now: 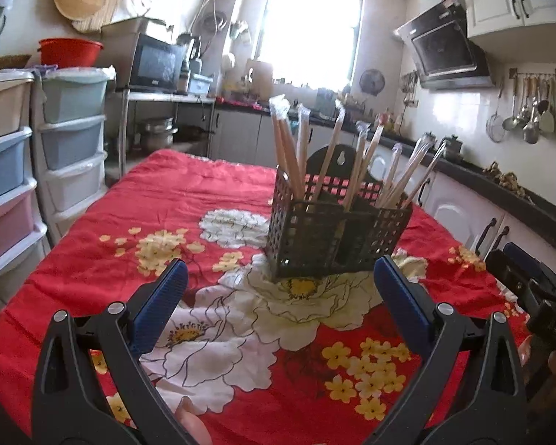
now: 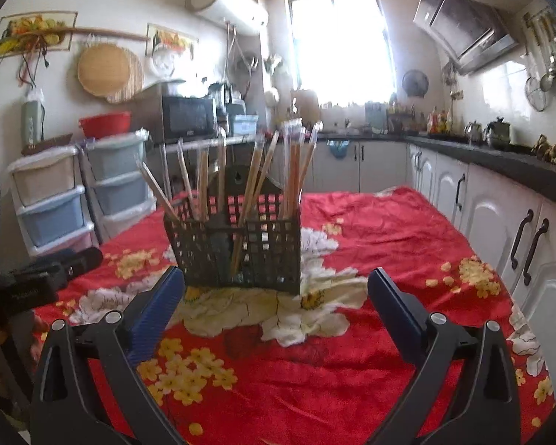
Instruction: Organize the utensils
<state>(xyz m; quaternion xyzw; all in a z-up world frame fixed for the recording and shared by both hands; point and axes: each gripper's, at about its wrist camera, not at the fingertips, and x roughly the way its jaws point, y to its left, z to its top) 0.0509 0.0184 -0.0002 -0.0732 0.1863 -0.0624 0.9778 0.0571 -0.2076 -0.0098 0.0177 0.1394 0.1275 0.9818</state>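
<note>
Desk (image 1: 103, 259): covered to its edges by a red cloth printed with large white and small yellow flowers; the cloth lies rumpled toward the far edge.

Utensil basket (image 1: 333, 244): dark, perforated plastic, rectangular, with a taller arched back panel bearing a keyhole hanging slot. An inner wall divides it into compartments. It stands upright on the big white flower near the middle of the desk, well in from every edge. In the right wrist view its broad front wall faces the camera.

Chopsticks (image 1: 330, 159): many pale wooden pairs, each in a clear wrapper that is crimped at the top. They stand on end in the basket and fan outward, one bunch leaning left, others leaning right. Which compartment each bunch sits in cannot be told exactly.

Left tongs (image 1: 280, 285): black arms with blue ribbed pads, jaws spread wide, nothing between them. The basket stands just beyond the tips, ahead and slightly right of centre, not touching.

Right tongs (image 2: 276, 289): same make, jaws spread fully wide and holding nothing. The basket stands just past the tips, ahead and a little left of centre, its near wall close to the left pad but apart from it.

Fingertip (image 1: 192, 426): a small part of the person's hand at the lower edge of the left wrist view.
</note>
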